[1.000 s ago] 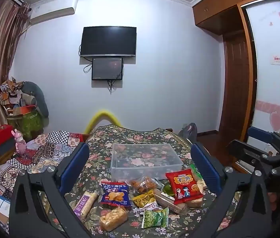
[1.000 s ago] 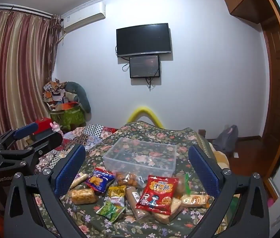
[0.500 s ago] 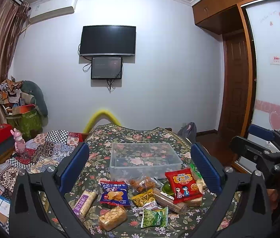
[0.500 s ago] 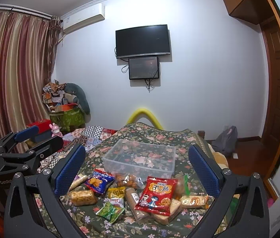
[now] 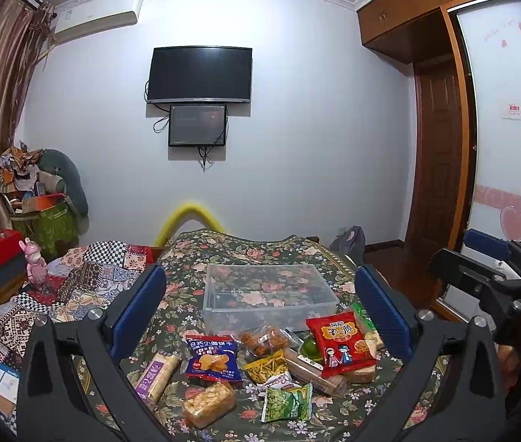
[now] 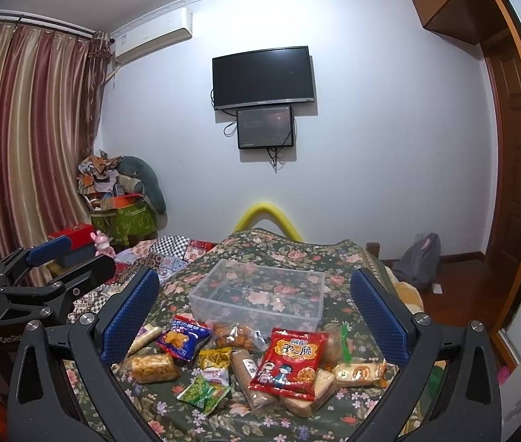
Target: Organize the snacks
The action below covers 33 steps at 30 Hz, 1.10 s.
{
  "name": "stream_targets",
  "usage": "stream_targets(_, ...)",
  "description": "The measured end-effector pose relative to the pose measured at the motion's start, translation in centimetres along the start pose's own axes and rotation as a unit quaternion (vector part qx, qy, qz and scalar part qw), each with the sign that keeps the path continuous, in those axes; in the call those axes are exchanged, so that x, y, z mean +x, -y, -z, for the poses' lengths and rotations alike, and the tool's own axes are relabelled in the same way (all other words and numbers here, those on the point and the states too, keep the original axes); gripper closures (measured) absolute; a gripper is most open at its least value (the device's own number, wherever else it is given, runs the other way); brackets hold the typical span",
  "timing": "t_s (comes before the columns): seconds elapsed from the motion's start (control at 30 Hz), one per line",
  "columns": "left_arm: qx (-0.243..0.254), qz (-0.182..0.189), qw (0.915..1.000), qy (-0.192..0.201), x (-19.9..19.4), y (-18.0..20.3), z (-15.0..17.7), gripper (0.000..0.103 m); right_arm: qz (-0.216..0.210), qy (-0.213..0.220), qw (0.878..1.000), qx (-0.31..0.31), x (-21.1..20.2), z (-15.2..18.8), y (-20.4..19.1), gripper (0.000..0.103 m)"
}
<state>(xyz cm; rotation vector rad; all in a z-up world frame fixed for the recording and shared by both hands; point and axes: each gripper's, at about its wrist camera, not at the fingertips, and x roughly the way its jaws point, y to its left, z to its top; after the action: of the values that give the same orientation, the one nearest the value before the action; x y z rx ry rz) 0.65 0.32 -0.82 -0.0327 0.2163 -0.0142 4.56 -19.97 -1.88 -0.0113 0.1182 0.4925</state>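
Note:
A clear plastic bin stands empty on a floral bedspread. In front of it lie several snack packs: a red bag, a blue biscuit bag, a green pea bag, a yellow pack and a clear-wrapped cake. My left gripper is open and empty, above and short of the snacks. My right gripper is open and empty too. Each gripper shows at the edge of the other's view.
The bed carries a patchwork quilt on its left. Boxes and a pink toy stand at the left by the curtain. A wardrobe and door are at the right. A bag lies on the floor.
Both views have shifted only slightly; the grippers stay open and the snacks have not moved.

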Motion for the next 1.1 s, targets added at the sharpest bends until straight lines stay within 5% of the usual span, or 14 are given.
stream_targets(1.1,0.002,0.007,1.0,-0.004,0.09,0.26,-0.1,0.0,-0.007,-0.006,1.0,0.005,0.44,0.64,-0.21,0.0)
